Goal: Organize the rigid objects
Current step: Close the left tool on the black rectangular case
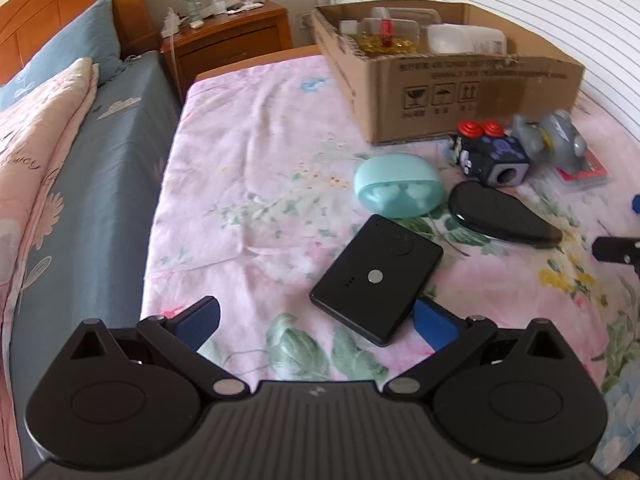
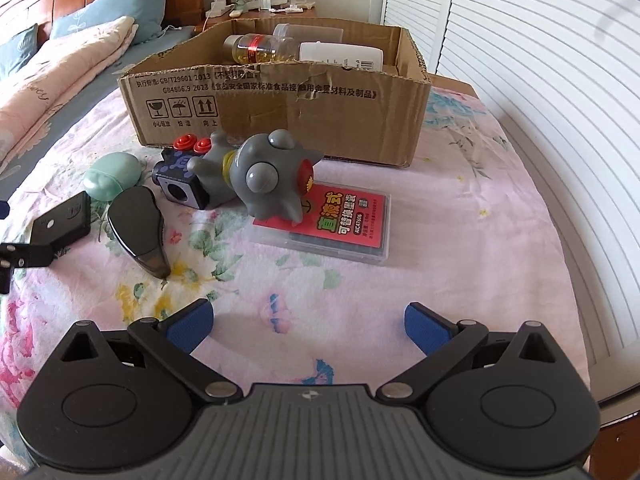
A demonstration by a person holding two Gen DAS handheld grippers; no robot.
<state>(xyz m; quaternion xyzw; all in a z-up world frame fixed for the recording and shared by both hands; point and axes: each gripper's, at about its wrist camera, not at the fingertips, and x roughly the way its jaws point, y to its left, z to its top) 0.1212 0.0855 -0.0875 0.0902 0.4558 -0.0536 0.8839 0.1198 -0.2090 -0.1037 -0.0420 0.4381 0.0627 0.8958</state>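
Both spread wide, empty: left tool [image 1: 316, 322] just short of the black power bank [image 1: 376, 282]; right tool [image 2: 309, 320] well short of the power bank's neighbours, over the bed [image 2: 460, 216].

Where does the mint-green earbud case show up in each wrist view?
Left wrist view: the earbud case lies right of centre on the bedspread, just beyond the flat black box.
Right wrist view: the earbud case sits at the left, beside the black teardrop-shaped case.
Shared landmark: the cardboard box behind it.
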